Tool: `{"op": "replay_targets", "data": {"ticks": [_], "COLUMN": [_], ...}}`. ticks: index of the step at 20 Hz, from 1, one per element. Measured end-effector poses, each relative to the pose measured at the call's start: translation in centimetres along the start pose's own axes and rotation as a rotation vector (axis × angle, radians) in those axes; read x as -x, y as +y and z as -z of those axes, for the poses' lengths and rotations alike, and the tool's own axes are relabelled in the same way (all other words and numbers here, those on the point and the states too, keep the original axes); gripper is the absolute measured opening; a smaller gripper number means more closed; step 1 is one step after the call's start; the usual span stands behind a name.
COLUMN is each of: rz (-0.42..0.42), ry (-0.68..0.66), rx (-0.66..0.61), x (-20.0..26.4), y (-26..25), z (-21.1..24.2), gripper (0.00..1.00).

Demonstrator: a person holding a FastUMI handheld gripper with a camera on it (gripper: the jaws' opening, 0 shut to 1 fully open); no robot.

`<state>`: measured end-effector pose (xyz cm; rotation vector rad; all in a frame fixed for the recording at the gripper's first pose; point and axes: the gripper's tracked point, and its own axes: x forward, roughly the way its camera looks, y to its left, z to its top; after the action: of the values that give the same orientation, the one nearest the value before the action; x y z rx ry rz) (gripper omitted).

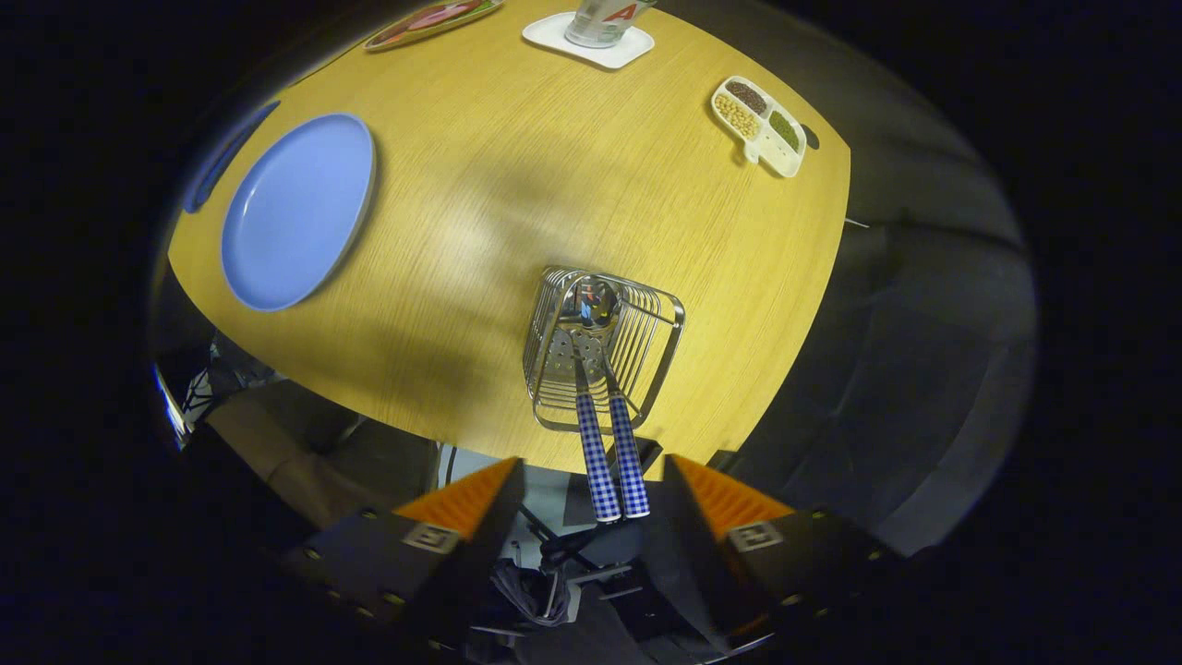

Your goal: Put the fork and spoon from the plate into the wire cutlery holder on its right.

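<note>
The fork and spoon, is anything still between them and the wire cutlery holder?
Nothing visible. Both utensils already stand in the wire cutlery holder, heads down, checked handles sticking out between the fingers of the hand-held gripper, which is open and not touching them. The blue plate is bare.

A wooden table [517, 185] with a light grain takes up most of the scene. At its far edge sits a white square coaster [591, 43] with a clear glass [605, 18] standing on it. Left of that lies an oval dish [434, 18] with a reddish pattern. Far right, a white divided tray [759, 125] holds beans and seeds in separate compartments.
</note>
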<state>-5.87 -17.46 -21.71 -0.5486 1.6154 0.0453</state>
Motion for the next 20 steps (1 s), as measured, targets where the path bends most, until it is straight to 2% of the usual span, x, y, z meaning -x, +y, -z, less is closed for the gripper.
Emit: {"op": "replay_targets", "data": {"ticks": [2, 6, 12, 20], "rz": [-0.002, -0.035, -0.077, -0.103], "ry": [-0.037, -0.217, -0.615, -0.923], "rx": [-0.026, -0.107, -0.209, -0.223], "x": [-0.4, 1.3, 6.0, 11.7], "y": [0.3, 2.0, 5.9, 11.5], "z": [0.4, -1.6, -7.0, -10.4], "gripper": [0.97, 0.97, 0.97, 0.97]}}
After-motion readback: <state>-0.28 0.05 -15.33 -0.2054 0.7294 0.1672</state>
